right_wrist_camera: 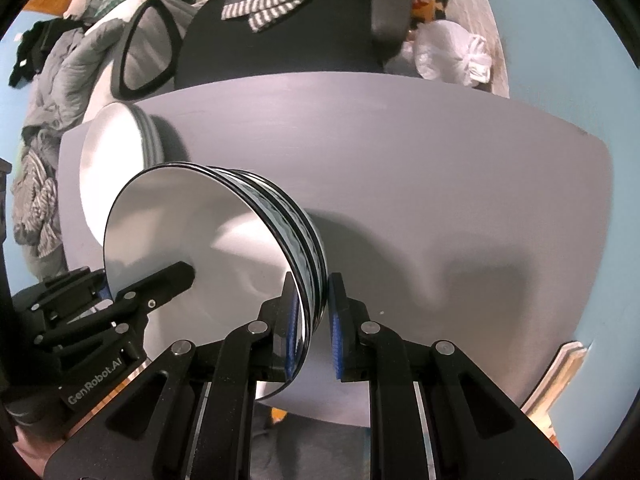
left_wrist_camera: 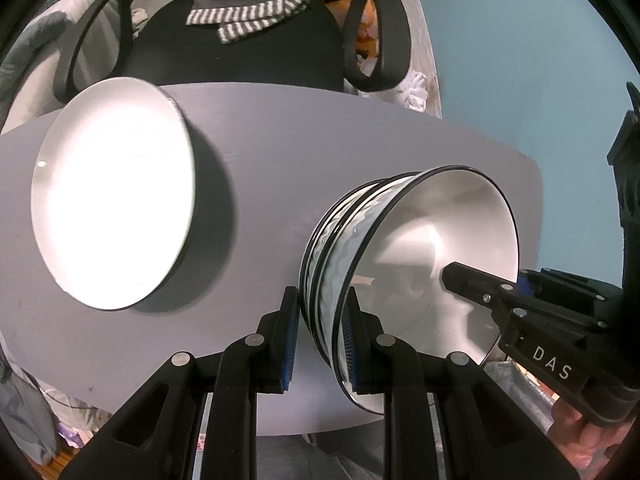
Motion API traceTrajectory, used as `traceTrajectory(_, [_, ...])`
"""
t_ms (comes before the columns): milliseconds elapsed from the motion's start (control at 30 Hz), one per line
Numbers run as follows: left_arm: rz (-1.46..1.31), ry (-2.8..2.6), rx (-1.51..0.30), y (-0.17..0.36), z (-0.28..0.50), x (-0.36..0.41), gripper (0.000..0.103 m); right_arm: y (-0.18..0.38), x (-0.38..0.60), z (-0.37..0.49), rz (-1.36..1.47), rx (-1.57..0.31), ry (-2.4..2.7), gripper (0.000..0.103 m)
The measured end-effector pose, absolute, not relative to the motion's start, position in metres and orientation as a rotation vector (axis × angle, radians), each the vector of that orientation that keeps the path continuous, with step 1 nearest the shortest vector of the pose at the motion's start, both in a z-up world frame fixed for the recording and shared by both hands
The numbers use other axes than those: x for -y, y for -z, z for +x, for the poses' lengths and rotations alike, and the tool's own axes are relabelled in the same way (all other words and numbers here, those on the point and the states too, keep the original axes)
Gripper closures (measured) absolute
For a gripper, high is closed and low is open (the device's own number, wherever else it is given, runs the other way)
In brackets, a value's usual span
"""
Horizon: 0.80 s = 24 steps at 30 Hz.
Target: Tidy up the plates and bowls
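Grey table point(left_wrist_camera: 260, 160), rounded edge, fills both views. Black office chair point(left_wrist_camera: 240, 52) behind it, armrests either side; a striped grey-and-white cloth point(left_wrist_camera: 256, 18) draped over the backrest. Heaped clothing and a tied white plastic bag point(right_wrist_camera: 452, 56) beyond, against a pale blue wall.

Stack of white plates point(left_wrist_camera: 112, 216) lies flat on the table's left part; several rims show at the stack's edge in the right wrist view. Their glare washes out surface detail.

Stack of bowls point(left_wrist_camera: 400, 264), white inside, black rims, wavy blue-grey outside, sits near the table's front edge, well apart from the plates. At least three nested; exact count unclear.

Left gripper point(left_wrist_camera: 322, 344): narrowed onto the stack's left rim, one blue pad outside, the other inside the top bowl. Pad contact not fully clear.

Right gripper point(right_wrist_camera: 314, 332): likewise straddles the right rim, pads close on it.

Lettering: "DAS" on the right gripper's body in the left wrist view; "GenRobot.AI" on the left gripper's body in the right wrist view.

Table's underside and floor mostly hidden.
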<state>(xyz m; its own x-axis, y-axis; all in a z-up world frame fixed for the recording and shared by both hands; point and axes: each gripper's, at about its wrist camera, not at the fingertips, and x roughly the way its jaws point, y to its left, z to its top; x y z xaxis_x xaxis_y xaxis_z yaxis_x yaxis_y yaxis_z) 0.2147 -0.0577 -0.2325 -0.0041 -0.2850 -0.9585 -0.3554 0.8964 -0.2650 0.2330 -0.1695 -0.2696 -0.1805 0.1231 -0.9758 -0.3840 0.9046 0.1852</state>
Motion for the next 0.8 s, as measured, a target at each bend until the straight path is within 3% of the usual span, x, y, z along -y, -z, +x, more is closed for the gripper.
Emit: traceTrajectory(800, [-0.599,-0.172,-1.491,0.194,0.181,-0.042,0.083,0.236,0.063,0.220,-0.319,-1.614,-0.561,0.089])
